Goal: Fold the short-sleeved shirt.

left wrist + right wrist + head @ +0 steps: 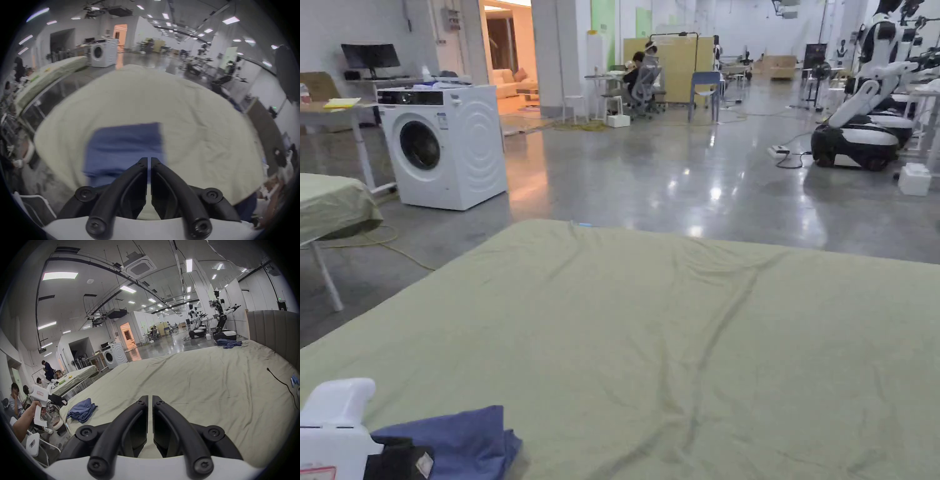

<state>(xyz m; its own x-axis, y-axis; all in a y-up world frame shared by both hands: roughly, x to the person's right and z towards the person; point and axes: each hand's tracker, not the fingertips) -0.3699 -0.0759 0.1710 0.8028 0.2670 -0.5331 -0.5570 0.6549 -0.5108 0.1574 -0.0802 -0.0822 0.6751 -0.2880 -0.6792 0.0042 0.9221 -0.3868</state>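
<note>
Fingers (142, 164) of both grippers closed, empty; folded shirt (125, 146) just ahead.

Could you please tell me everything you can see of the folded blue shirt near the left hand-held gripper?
The blue shirt is soft, plain cloth, folded into a compact, slightly rumpled stack with layered edges. It lies flat near the corner of the pale green sheet. The left hand-held gripper hovers at its near edge, jaws closed on nothing; whether they touch it is unclear.
</note>
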